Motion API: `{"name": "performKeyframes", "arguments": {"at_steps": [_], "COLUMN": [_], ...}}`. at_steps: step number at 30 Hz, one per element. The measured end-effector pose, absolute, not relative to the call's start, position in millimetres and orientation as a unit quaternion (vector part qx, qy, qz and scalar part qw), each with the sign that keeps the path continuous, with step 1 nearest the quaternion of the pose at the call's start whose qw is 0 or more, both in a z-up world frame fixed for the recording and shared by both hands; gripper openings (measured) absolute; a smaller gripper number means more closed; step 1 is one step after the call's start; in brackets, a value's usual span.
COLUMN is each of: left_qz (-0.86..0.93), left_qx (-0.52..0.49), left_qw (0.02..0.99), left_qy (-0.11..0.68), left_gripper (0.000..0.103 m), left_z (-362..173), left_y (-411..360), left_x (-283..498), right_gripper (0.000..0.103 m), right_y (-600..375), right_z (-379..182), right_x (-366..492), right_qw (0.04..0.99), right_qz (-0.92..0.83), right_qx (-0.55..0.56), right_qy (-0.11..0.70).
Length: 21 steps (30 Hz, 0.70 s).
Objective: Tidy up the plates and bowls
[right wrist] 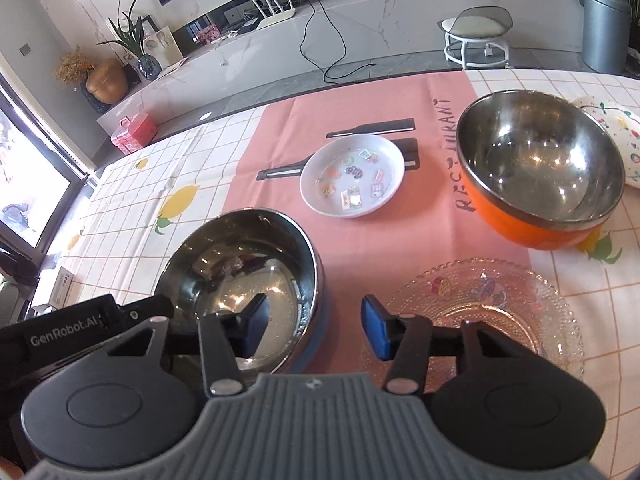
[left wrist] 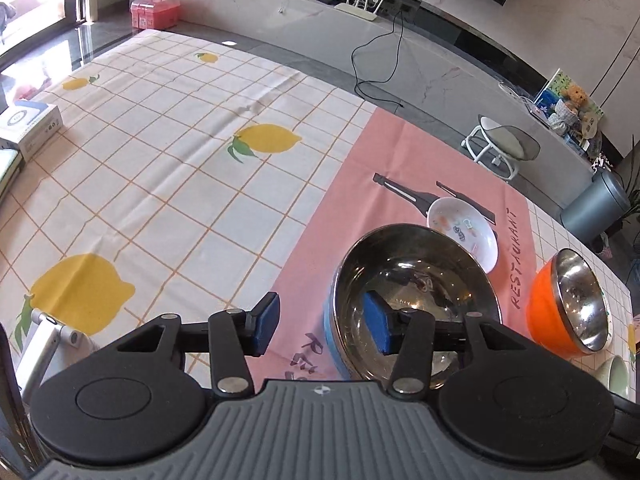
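A steel bowl with a blue outside (left wrist: 416, 280) (right wrist: 240, 276) stands on the pink cloth. My left gripper (left wrist: 324, 324) is open and straddles its left rim, one pad inside. My right gripper (right wrist: 314, 330) is open and straddles its right rim, left pad inside. A white patterned plate (left wrist: 464, 228) (right wrist: 354, 176) lies beyond. An orange steel-lined bowl (left wrist: 568, 304) (right wrist: 540, 168) stands to the right. A clear glass plate (right wrist: 492, 312) lies under my right gripper's right finger. A white speckled plate (right wrist: 624, 140) sits at the far right.
A lemon-print checked tablecloth (left wrist: 160, 152) covers the table, with a pink runner (right wrist: 360, 240) across it. A white box (left wrist: 32, 128) lies at the left edge. A pale green dish edge (left wrist: 620, 376) shows at right. A stool (right wrist: 476, 36) and bin (right wrist: 604, 28) stand beyond the table.
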State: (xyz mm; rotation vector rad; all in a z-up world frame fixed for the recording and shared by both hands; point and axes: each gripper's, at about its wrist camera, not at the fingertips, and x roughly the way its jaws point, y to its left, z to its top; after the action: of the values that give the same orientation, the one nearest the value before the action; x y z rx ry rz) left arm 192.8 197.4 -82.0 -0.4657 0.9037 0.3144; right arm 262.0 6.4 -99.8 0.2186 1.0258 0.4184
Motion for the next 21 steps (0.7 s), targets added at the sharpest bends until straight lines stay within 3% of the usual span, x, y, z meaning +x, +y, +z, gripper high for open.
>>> {"name": "performKeyframes", "arguments": {"at_steps": [3,5,10,17,21], "left_qz": [0.140,0.137,0.132,0.131,0.123], "left_qx": [-0.219,-0.214,-0.205,-0.189,-0.185], "left_qw": [0.864,0.865,0.864,0.870,0.876], "left_qy": [0.431,0.433,0.441,0.436,0.429], "left_gripper": [0.044,0.036,0.022,0.010,0.010], "left_z": [-82,-82,-86,-83,-80], "left_y": [193,191,186,180,178], "left_x": [193,194,197,197,194], "right_gripper": [0.041,0.031,0.020,0.020,0.019], "right_y": [7,5,3,-1,-7], "right_z": [-103,-105,-112,-111,-109], "right_x": [263,264,267,265,264], "right_qw": [0.844,0.838,0.830,0.829,0.828], "right_qz": [0.197,0.201,0.204,0.202,0.199], "right_qx": [0.106,0.116,0.131,0.135,0.144], "right_qy": [0.488,0.493,0.503,0.503,0.504]}}
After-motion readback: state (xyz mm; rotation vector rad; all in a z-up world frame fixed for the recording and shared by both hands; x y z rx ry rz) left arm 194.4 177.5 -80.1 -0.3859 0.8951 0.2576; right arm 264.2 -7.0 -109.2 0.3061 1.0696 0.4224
